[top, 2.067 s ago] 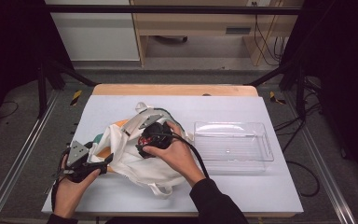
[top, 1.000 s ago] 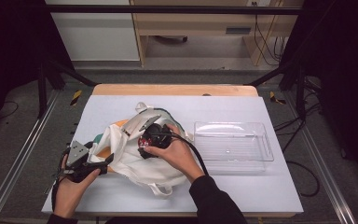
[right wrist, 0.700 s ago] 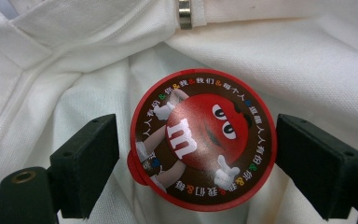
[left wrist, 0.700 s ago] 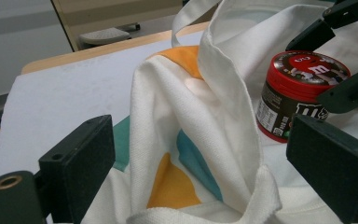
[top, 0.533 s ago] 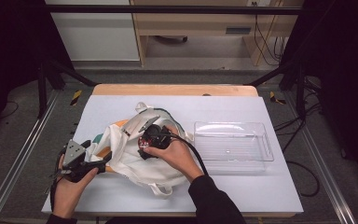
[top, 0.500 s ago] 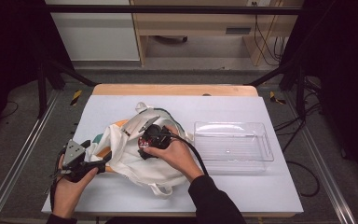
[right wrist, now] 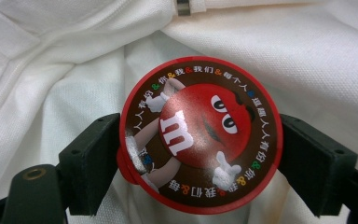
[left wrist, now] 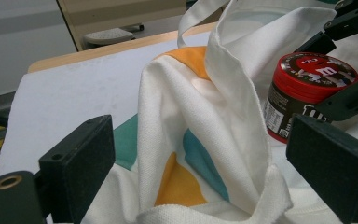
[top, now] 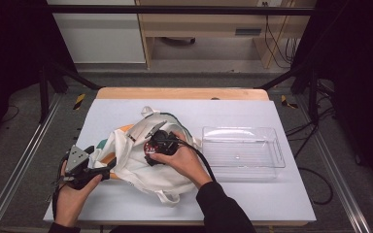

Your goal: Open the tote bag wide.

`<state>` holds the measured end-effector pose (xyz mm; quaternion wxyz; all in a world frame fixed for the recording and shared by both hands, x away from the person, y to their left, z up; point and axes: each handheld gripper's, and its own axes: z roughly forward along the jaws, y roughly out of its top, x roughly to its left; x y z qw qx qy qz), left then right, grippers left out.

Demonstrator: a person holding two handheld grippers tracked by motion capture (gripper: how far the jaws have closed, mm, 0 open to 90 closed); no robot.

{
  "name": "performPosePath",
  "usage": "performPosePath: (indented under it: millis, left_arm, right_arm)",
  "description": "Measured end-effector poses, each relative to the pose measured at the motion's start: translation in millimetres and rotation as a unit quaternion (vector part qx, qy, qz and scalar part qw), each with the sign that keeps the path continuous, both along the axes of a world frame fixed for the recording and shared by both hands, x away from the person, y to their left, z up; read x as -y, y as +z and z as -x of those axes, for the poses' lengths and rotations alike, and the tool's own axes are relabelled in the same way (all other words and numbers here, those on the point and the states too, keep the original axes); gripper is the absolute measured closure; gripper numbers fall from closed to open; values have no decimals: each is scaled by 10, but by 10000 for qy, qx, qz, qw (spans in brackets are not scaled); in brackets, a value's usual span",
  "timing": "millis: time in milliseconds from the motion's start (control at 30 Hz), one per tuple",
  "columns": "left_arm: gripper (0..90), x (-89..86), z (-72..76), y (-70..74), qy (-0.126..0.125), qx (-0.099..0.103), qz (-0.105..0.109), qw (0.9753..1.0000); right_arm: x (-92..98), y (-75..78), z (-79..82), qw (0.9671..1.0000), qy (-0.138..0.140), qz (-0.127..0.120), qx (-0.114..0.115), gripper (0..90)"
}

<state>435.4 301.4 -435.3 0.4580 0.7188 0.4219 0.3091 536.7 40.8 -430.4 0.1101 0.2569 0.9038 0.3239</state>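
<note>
Fingers (right wrist: 91, 163) of right gripper (top: 151, 145) clamped on red-lidded jar (right wrist: 200, 135), centre frame, over white bag (top: 141, 165); left gripper (left wrist: 205, 172) spread wide around bag's cloth.

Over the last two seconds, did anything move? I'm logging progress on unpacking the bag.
Barely. The left gripper edged slightly toward the bag and holds its rim between open jaws. The right gripper stayed clamped on the red-lidded jar over the bag. The clear tray did not move.
</note>
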Motion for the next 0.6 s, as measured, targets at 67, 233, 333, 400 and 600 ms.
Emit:
performPosePath:
  millis: [67,233,333,400,600]
  left_arm:
    - [79,0,-1,-2,-4,-6,-4,10000]
    - [80,5,-2,-4,-12,-8,-13,10000]
    - [80,5,-1,-4,-16,-11,-21,10000]
    - [80,6,-2,-6,-16,-15,-21,10000]
    - [80,6,-2,-6,-14,-18,-29,10000]
  right_arm:
    - [1,-2,-3,10000,-1,8,-1,189]
    - [-6,-9,1,10000,11,58,-4,191]
    - [-12,-15,3,10000,24,92,3,192]
    - [-12,-17,3,10000,22,94,-4,192]
    - [-11,-23,-2,9999,64,115,19,213]
